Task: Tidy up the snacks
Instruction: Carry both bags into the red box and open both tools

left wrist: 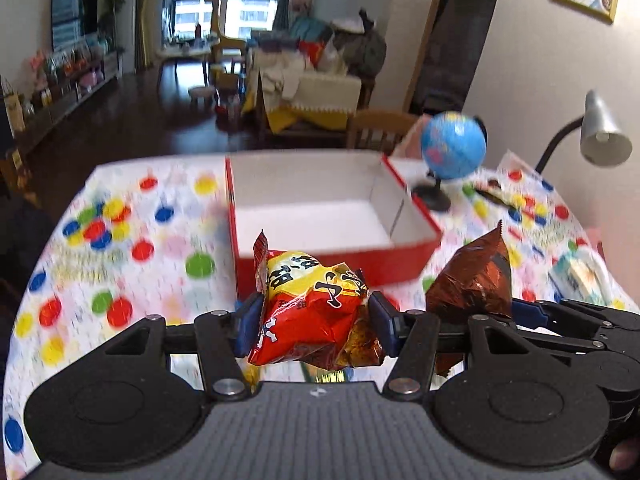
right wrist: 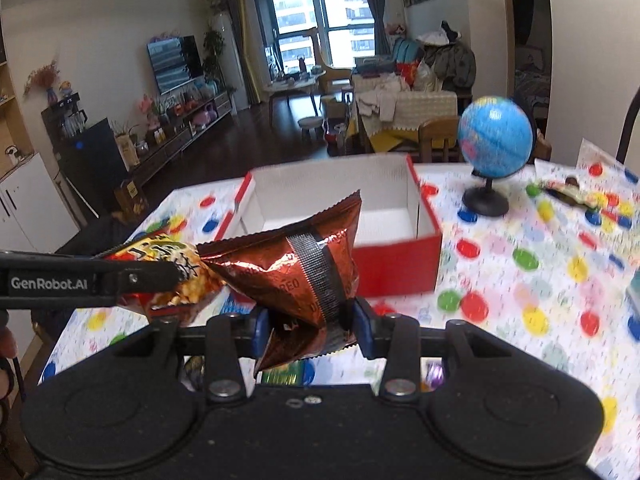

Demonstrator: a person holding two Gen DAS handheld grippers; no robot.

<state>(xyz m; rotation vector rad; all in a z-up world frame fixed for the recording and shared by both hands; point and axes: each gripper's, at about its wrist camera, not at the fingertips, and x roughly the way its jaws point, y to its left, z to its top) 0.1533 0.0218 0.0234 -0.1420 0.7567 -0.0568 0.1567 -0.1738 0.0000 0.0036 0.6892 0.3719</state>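
Left gripper (left wrist: 316, 320): clamped on red-yellow snack bag (left wrist: 310, 304).
Right gripper (right wrist: 310, 326): clamped on brown snack bag (right wrist: 296, 268).
Red box (left wrist: 340, 266): twelve o'clock, open.

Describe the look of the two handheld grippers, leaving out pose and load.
Both match: matte black plastic, a ribbed grey-black body, two round discs, silver pivot bolts and blue finger pads. The left gripper shows a small white mark. Its side reads GenRobot.AI in white. The right gripper looks dusty.

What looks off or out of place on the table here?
Nothing spilled or damaged. Only oddity: a loose wrapper lies past the globe, away from the empty red box. Both held snack packs are crumpled but intact.
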